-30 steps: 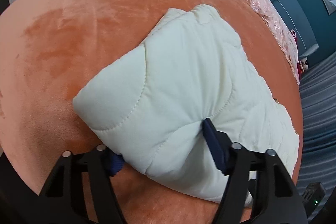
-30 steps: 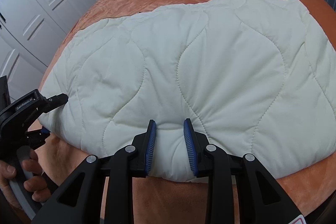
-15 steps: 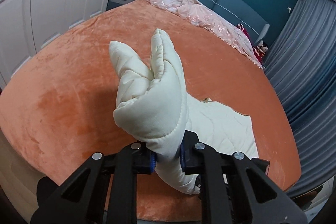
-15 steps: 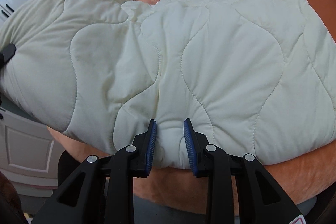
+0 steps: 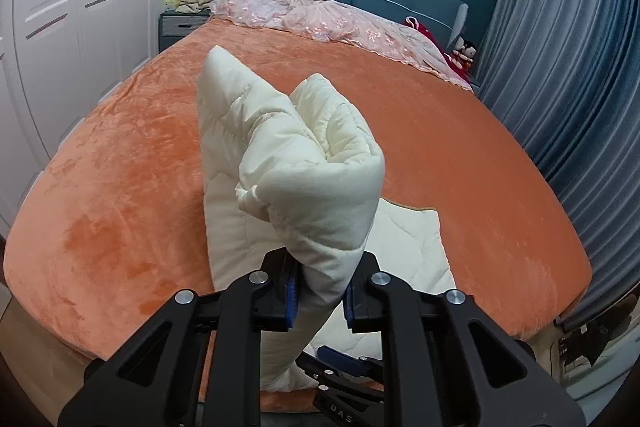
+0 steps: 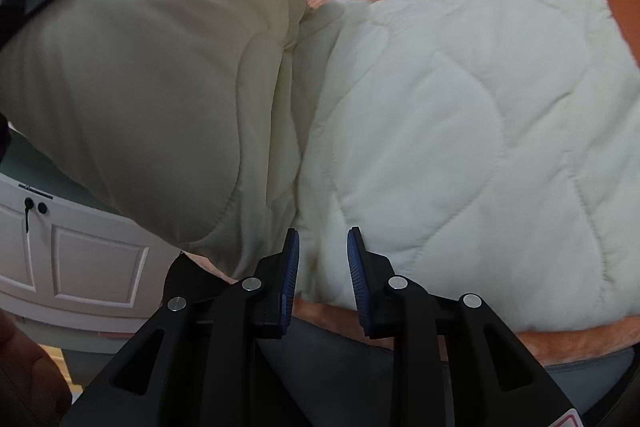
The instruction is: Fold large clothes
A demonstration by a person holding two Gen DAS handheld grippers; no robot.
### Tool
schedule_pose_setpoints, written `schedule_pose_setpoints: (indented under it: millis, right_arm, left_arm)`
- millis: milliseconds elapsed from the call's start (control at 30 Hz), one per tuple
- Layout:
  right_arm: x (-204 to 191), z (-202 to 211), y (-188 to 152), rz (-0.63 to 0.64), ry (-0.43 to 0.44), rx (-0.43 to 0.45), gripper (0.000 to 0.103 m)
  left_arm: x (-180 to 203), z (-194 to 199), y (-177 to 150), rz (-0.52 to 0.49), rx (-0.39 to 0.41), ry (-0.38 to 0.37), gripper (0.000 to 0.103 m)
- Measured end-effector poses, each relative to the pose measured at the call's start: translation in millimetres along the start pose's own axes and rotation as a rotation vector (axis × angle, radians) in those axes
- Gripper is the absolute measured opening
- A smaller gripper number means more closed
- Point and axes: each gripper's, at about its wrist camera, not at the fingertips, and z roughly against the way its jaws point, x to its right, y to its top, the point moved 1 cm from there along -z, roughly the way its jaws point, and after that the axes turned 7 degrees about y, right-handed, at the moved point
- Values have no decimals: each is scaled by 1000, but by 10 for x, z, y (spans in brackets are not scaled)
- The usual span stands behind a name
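With my left gripper (image 5: 319,297) clamped on the lifted quilt (image 5: 312,163) and my right gripper (image 6: 322,267) pinching its near edge, I judge the fold-over comes next.

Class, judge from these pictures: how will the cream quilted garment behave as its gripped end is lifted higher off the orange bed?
The quilted garment is probably floppy: it bends where the left gripper pinches it. Its puffiness suggests it is light for its bulk. The rest likely drags, being spread on the bed.

Below the left gripper (image 5: 319,297), the right gripper (image 5: 340,379) bears pale letters, seemingly "UAS", cut off by the picture's edge. Nothing else is legible.
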Motion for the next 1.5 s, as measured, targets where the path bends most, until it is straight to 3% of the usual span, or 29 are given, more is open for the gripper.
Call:
schedule_pose_setpoints:
  millis: [233,600,1000,1067,1167,1233,1267,1333,1467,1500]
  right_arm:
    - [324,531,-125,-10,-168,70,26]
    - [565,681,-366,-67,-237,70,26]
    - [725,933,-533,-95,-286,84,26]
    - [672,1050,-506,-84,-297,109,27]
    - [514,1322,-442,-52,-293,173,31]
    - [345,1490,-354,-13,-286,225,44]
    - [269,1566,-301,4,-281,248,47]
    - [153,1694,-198,32,-253,282,55]
    - [-63,1661,30,75,-183,288,60]
    - [-146,1612,95,99,-187,286,60]
  left_arm:
    - [447,-232,-210,-95,-69,-2,16]
    - [911,-583,-568,-192,-190,23,16]
    - [1129,-857,-952,-241,-295,23,19]
    - [1108,-774,-930,-230,-285,9,26]
    - [953,-465,-790,-150,-268,-67,50]
    - [780,-223,-687,-54,-253,-136,65]
    - [650,-109,-628,-4,-242,-158,66]
    - [385,30,-524,61,-211,-103,67]
    - [-36,-79,-413,94,-214,142,67]
    - [-122,-121,-398,106,-221,166,67]
